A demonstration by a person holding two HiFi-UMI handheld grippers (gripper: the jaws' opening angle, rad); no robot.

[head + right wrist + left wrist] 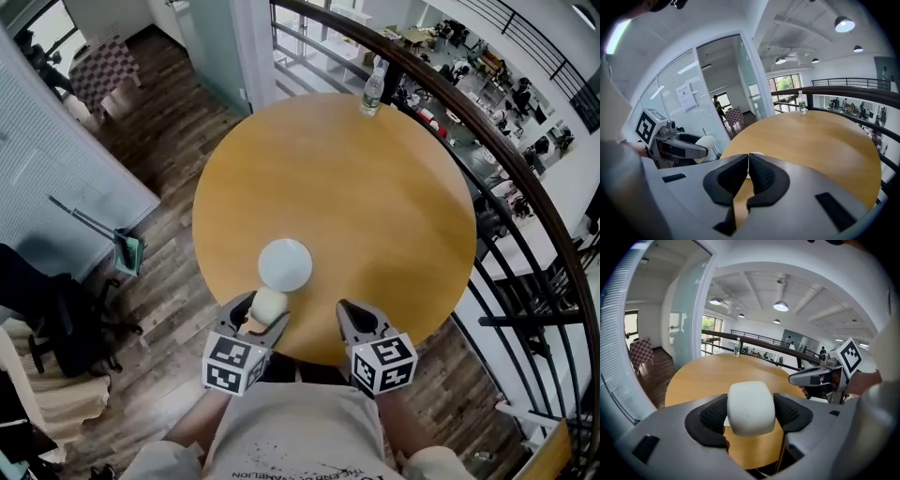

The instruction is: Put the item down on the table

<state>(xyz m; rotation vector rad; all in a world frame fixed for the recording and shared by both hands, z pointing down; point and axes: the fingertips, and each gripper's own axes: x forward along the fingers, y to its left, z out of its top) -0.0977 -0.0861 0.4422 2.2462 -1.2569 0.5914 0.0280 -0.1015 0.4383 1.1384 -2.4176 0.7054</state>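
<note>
Wooden and round, the desk (375, 206) is set beside a railing. At its near edge the left claw (261, 314) is clamped on a cream item (751, 408); the right claw (748, 164) is pressed together, empty. The item is judged not yet set down: lowering and then release are called for.

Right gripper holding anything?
No, the right gripper has its fingers pressed together with nothing between them.

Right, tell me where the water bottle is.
In the head view, the water bottle stands upright at the far edge of the round table, beside the dark railing.
</note>
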